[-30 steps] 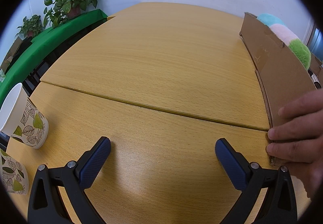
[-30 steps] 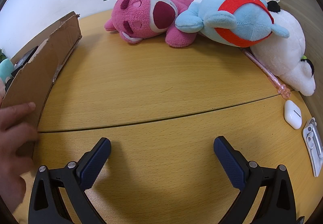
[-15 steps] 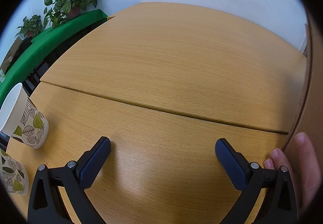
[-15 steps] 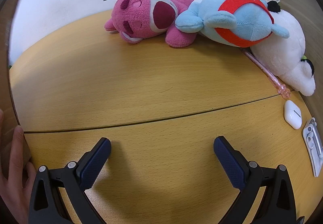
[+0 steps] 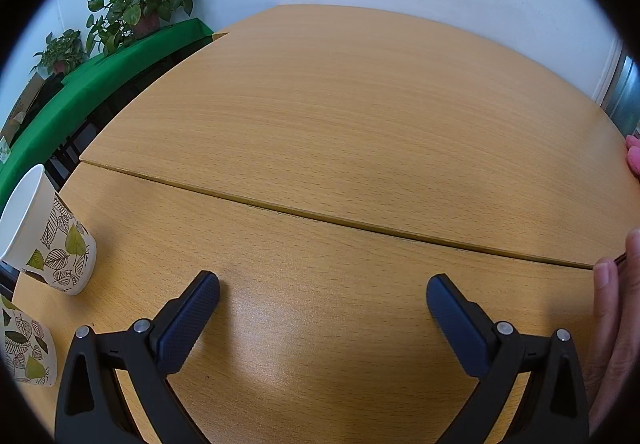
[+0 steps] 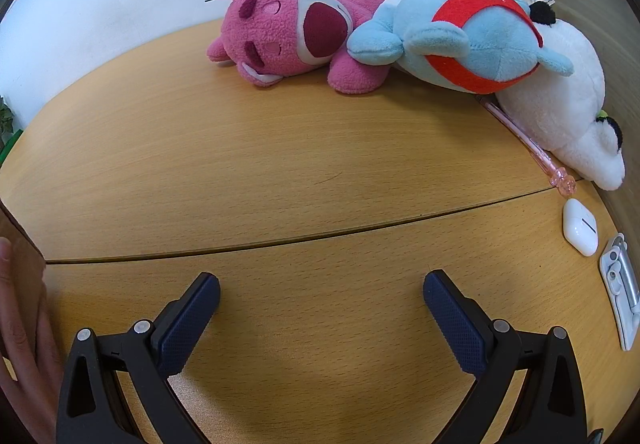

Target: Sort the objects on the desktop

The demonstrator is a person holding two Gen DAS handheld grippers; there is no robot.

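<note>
My left gripper [image 5: 322,294] is open above the bare wooden table [image 5: 340,116], nothing between its fingers. Two leaf-patterned paper cups stand at its left: one [image 5: 44,236] upright, another [image 5: 22,348] at the frame edge. My right gripper [image 6: 320,292] is open too, low over the table. Far ahead of it lie a pink plush bear [image 6: 296,32], a blue plush with a red band [image 6: 468,36] and a white plush [image 6: 568,112]. A pink pen [image 6: 528,142], a white earbud case [image 6: 580,226] and a white clip-like object [image 6: 620,288] lie at the right.
A hand [image 5: 612,324] shows at the right edge of the left wrist view, and a hand [image 6: 24,344] holds a brown cardboard edge [image 6: 20,264] at the left of the right wrist view. Potted plants [image 5: 148,0] stand on a green-covered bench [image 5: 80,92] beyond the table.
The cardboard box held by the hand has been pulled back out of both views; only its edge and the hand remain at the frame borders. Both grippers have stayed still and open.
</note>
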